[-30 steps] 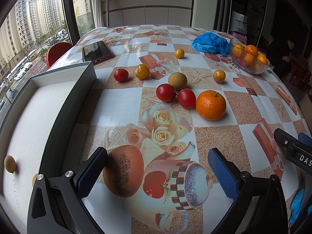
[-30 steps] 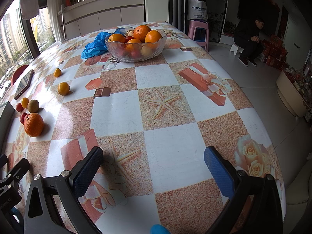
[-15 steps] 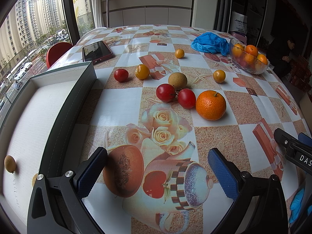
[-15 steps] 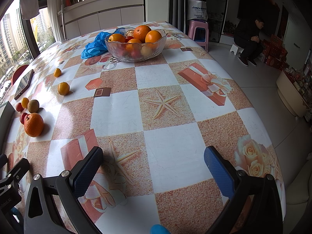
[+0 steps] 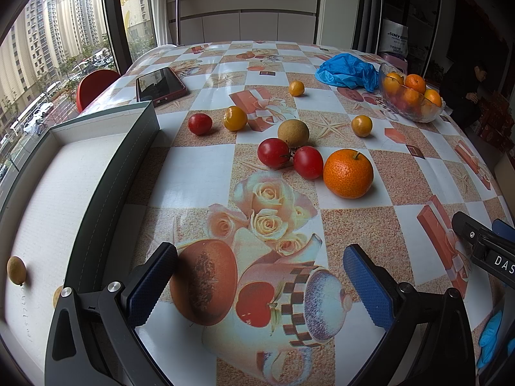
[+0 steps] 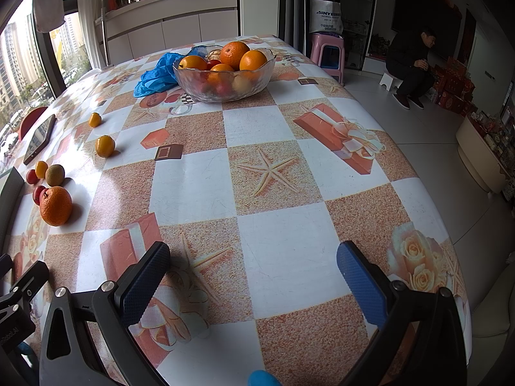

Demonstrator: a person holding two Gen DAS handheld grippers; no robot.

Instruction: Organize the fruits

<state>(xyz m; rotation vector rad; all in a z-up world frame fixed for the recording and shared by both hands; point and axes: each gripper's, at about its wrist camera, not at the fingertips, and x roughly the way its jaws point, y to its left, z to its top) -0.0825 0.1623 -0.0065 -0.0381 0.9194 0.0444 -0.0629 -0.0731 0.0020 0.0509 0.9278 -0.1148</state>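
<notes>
Loose fruit lies at the centre of the left wrist view, on the patterned tabletop [image 5: 199, 167]. The big orange [image 5: 348, 173] sits right of centre, touching or just beside one of two red tomatoes [image 5: 308, 162], with a brown kiwi-like fruit [image 5: 293, 133] behind them. The left claw [image 5: 257, 276] at the bottom of the frame is spread wide and holds nothing. The right claw [image 6: 254, 280], bottom of its view, is likewise spread and empty, with the glass bowl [image 6: 225, 77] of fruit at the upper centre. The orange looks firm, fairly heavy and apt to roll: best pinched across its widest middle. The tomatoes look smooth, slippery and thin-skinned, so they want a gentle squeeze. A white tray [image 5: 106, 122] at the left of the frame holds a small brownish fruit [image 5: 16, 270].
</notes>
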